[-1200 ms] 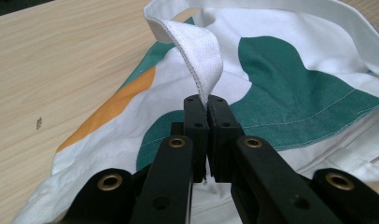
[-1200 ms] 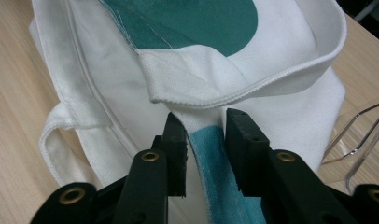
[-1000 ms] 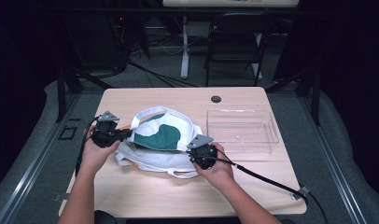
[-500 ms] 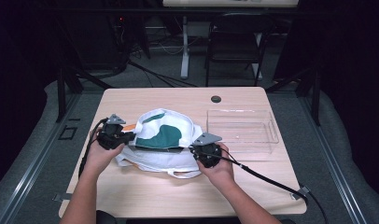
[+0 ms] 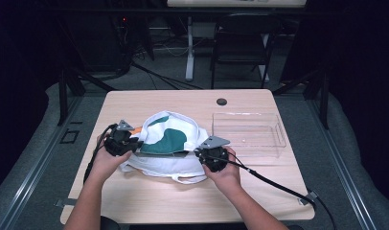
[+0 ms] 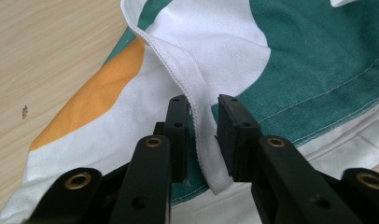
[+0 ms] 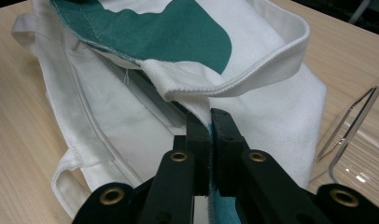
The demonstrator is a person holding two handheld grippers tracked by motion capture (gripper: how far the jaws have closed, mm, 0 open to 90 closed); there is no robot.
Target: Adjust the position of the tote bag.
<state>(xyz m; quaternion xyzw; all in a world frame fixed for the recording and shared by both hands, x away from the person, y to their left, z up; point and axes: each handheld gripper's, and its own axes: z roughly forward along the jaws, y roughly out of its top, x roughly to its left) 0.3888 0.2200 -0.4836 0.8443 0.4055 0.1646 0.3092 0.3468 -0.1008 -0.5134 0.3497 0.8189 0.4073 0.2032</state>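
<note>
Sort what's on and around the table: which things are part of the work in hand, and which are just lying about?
In the job:
- cloth tote bag
- left gripper, jaws just opening, the bag's hem loose between them
- right gripper, shut on the bag's edge

Lying about:
- clear plastic tray, beside the bag
- chair behind the table

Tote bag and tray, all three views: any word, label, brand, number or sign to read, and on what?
None: the tote bag bears just green and orange patches, no lettering.
None on the clear tray, the table or either gripper.
</note>
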